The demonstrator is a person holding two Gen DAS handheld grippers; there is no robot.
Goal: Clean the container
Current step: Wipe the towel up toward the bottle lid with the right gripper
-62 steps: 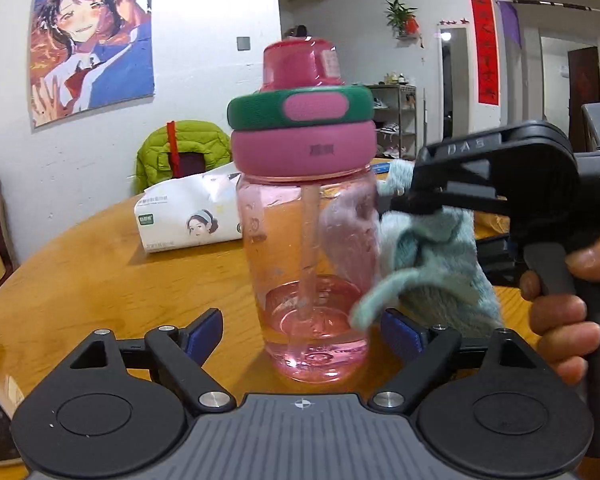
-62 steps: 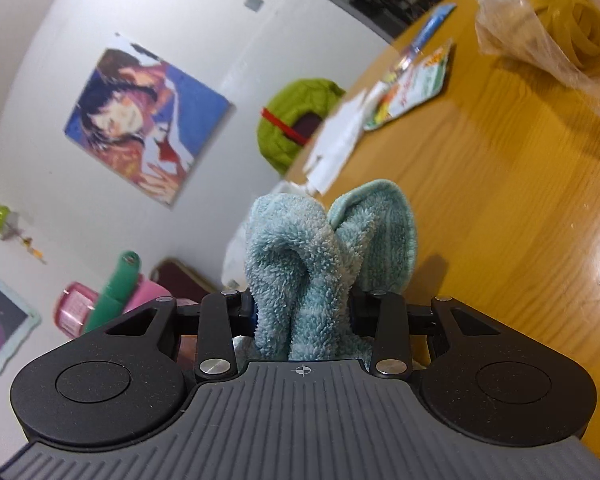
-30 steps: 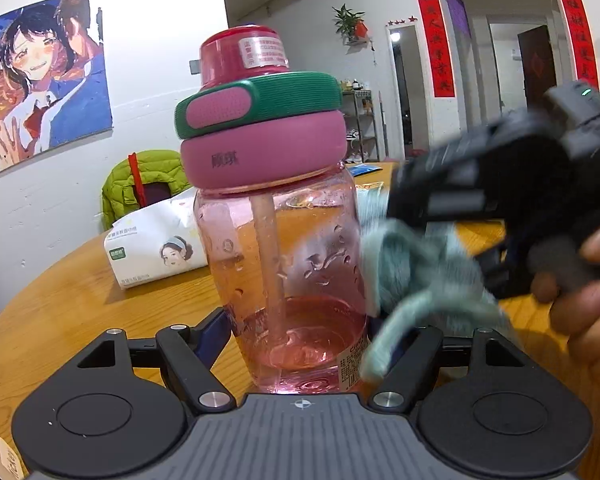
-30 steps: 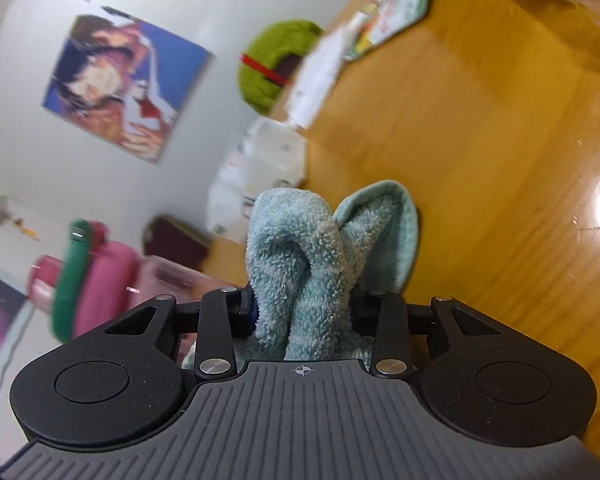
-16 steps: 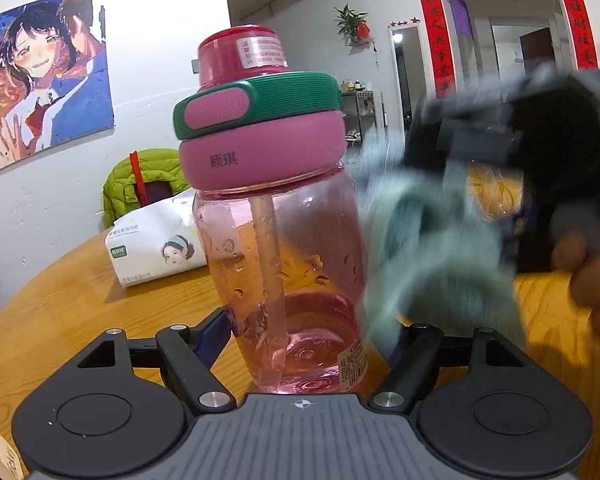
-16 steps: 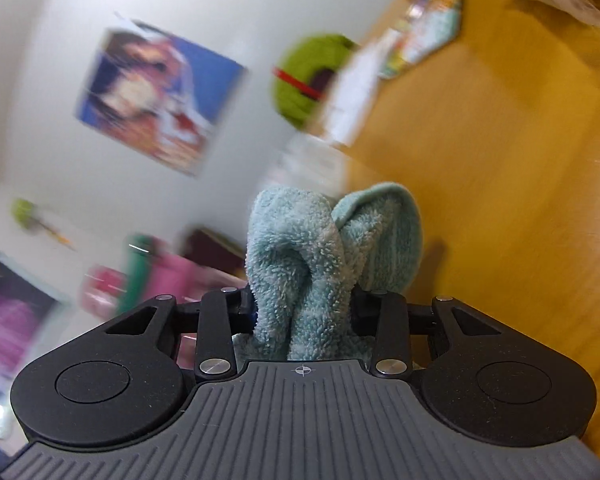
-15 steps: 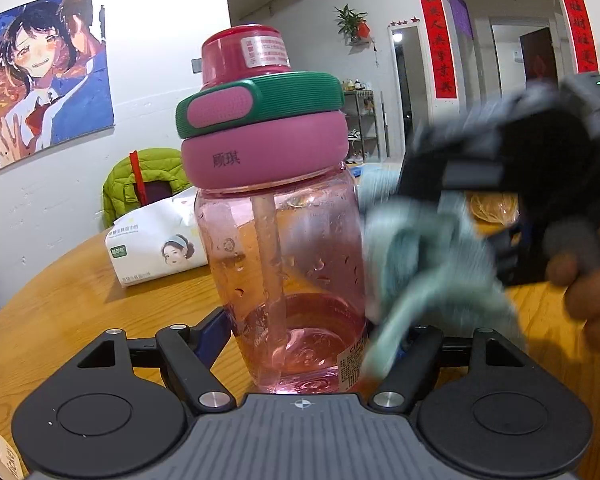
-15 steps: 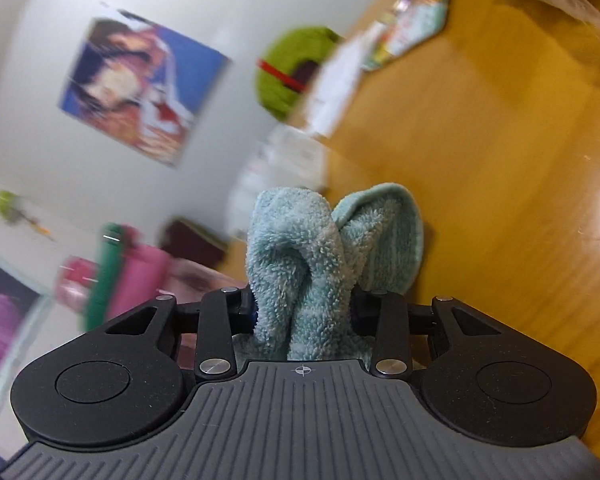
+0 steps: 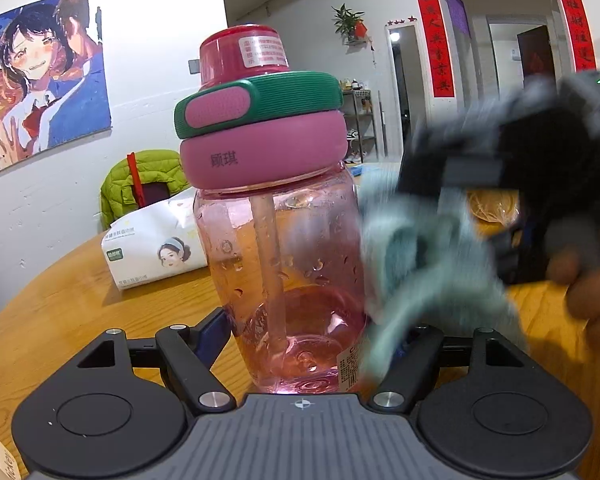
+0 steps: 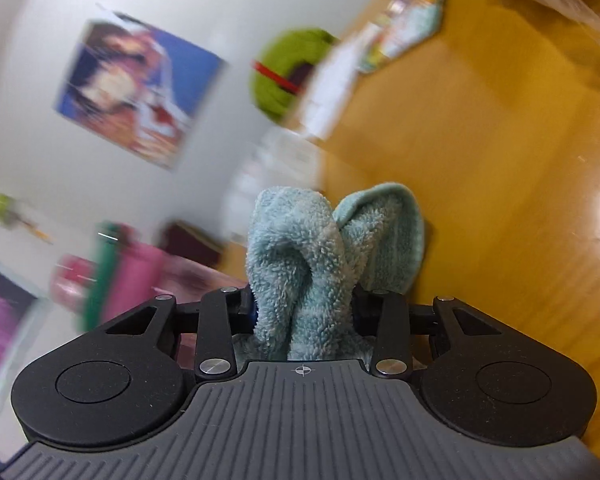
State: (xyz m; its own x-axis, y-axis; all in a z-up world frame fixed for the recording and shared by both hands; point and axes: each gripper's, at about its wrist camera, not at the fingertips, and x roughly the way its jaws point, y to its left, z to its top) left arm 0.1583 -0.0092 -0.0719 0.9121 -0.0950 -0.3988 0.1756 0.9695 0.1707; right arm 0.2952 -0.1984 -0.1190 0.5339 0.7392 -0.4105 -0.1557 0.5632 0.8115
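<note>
Teal cloth (image 10: 320,264) pinched, pink bottle (image 9: 288,264) clamped

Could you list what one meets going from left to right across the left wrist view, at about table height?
Green jacket → tissue pack → pink bottle → blue-green cloth → right gripper, blurred, with the cloth in its fingers → hand.

In the left wrist view the right gripper (image 9: 512,168) and its cloth (image 9: 420,256) are smeared by blur; cloth possibly touches the bottle (image 9: 284,264).
</note>
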